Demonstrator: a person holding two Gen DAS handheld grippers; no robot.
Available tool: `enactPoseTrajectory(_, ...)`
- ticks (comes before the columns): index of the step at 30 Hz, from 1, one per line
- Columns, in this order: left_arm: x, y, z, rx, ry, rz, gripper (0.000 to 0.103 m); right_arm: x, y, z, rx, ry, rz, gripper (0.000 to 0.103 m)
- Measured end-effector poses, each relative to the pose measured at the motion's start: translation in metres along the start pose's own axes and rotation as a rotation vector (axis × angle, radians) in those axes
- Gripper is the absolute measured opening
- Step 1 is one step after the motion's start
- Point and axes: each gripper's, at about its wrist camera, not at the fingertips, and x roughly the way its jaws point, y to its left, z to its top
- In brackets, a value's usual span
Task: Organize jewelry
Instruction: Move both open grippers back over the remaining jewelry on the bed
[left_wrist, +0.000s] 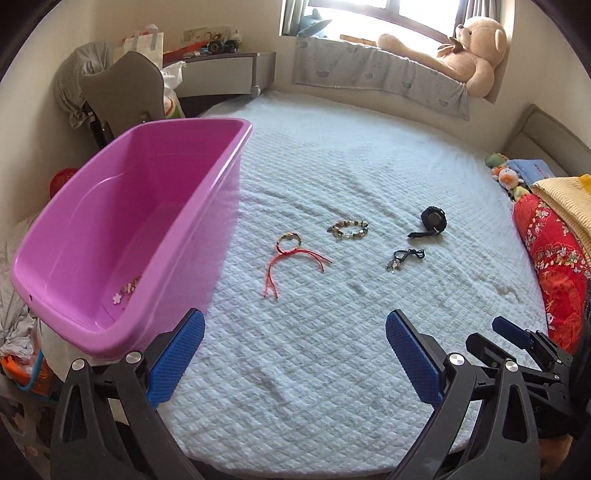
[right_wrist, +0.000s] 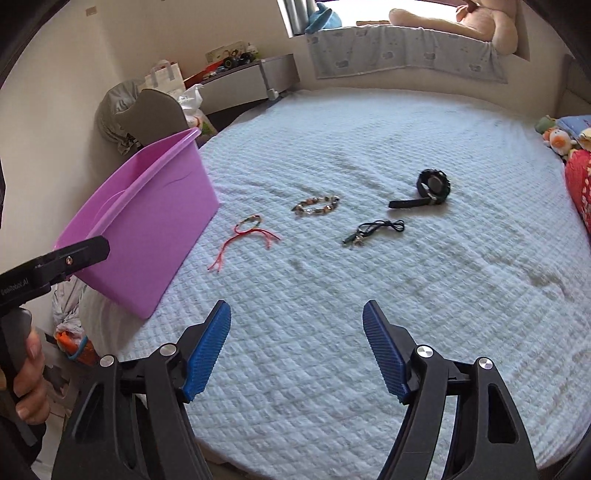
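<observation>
— Where is the jewelry?
— Red cord bracelet (left_wrist: 291, 254), beaded bracelet (left_wrist: 347, 228), necklace (left_wrist: 406, 257), watch (left_wrist: 432, 221): mid-bed (left_wrist: 332, 369), right of purple tub (left_wrist: 122, 236).
— The tongs?
— Left tongs (left_wrist: 293, 363), right tongs (right_wrist: 297, 350): wide, empty.

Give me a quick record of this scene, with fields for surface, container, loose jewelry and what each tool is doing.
surface: white quilted bed cover
container: purple plastic tub, small flower piece inside
loose jewelry: red cord bracelet; beaded bracelet; black wristwatch; black cord necklace with charms
left tool: open, empty
right tool: open, empty
</observation>
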Motion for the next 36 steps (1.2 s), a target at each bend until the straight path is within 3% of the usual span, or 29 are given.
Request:
enactPoseTrajectory(16, 0.081, -0.012, -0.005, -0.074, 0.078, 0.060, 0.097, 0.048, -0.049, 0.005, 0.088, 0.019, -0.047, 0.071)
enactPoseTrajectory(27, 0.157, -0.004, 0.015, -0.101, 0.122, 0.123, 0.097, 0.115, -0.075, 0.030, 0.114, 0.064, -0.062, 0.071)
enactPoseTrajectory(36, 0.216, 0.001, 0.033, -0.101, 0.136, 0.132, 0.097, 0.170, -0.088, 0.056, 0.135, 0.087, -0.057, 0.071)
